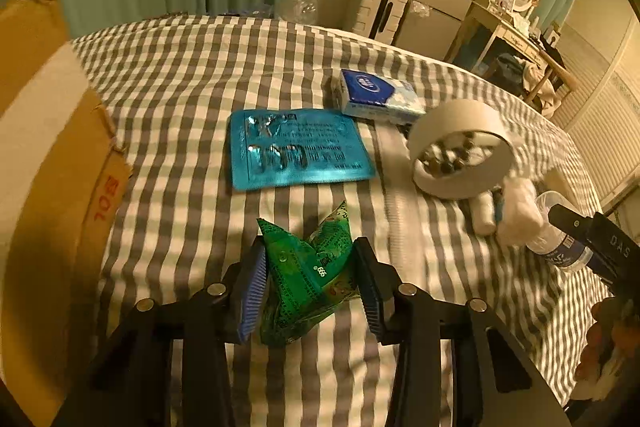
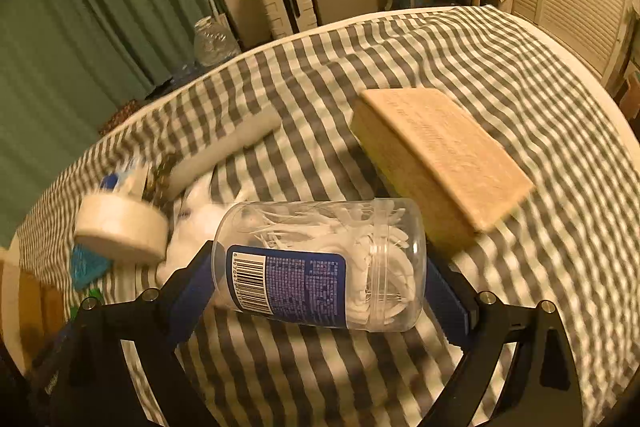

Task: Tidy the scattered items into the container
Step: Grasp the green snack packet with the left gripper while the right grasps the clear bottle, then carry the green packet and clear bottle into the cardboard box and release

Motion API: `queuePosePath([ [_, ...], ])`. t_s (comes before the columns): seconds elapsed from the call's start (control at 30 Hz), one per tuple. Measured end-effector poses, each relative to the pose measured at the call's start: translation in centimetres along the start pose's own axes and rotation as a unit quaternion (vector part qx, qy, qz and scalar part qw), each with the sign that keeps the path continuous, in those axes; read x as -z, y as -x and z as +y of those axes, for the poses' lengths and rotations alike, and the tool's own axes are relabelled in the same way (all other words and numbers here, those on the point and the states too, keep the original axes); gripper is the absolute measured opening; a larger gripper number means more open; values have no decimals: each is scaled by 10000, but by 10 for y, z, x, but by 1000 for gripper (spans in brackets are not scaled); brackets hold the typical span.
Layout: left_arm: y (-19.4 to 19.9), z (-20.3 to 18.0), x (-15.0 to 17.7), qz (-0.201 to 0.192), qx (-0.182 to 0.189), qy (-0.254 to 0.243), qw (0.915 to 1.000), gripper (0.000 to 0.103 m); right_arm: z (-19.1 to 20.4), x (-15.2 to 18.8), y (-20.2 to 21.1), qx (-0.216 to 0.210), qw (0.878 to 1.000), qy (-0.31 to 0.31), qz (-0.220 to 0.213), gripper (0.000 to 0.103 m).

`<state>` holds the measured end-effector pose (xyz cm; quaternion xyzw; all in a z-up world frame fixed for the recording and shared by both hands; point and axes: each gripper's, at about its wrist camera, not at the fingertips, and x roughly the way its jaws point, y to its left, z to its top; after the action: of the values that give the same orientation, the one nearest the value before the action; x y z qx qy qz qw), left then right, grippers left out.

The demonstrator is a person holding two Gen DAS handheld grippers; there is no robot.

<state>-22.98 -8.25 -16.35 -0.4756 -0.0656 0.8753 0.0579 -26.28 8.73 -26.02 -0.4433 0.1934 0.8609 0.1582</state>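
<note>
Left claw (image 1: 310, 281) around green sachet (image 1: 308, 279)

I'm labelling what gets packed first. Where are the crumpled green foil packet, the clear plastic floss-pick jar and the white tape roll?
crumpled green foil packet (image 1: 308, 279), left wrist view, its creased middle.
clear plastic floss-pick jar (image 2: 320, 263), right wrist view, its blue label.
white tape roll (image 1: 452, 123), left wrist view, its outer band.

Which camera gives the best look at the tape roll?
The left wrist view: the tape roll sits fairly sharp, tilted so its hollow core faces the camera. The right wrist view shows it only blurred, side-on at the left edge.
</note>
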Motion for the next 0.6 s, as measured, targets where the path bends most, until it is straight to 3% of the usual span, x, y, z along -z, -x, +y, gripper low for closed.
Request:
queuePosePath([
  [0.3,62,-20,27,-39,120,-202,9997,42,-4,33,68,-170,9996,100,-215,95],
  [0.6,128,-30,41,-377,176,-253,9988,42,16,79,123,-456,9982,333,-221,95],
])
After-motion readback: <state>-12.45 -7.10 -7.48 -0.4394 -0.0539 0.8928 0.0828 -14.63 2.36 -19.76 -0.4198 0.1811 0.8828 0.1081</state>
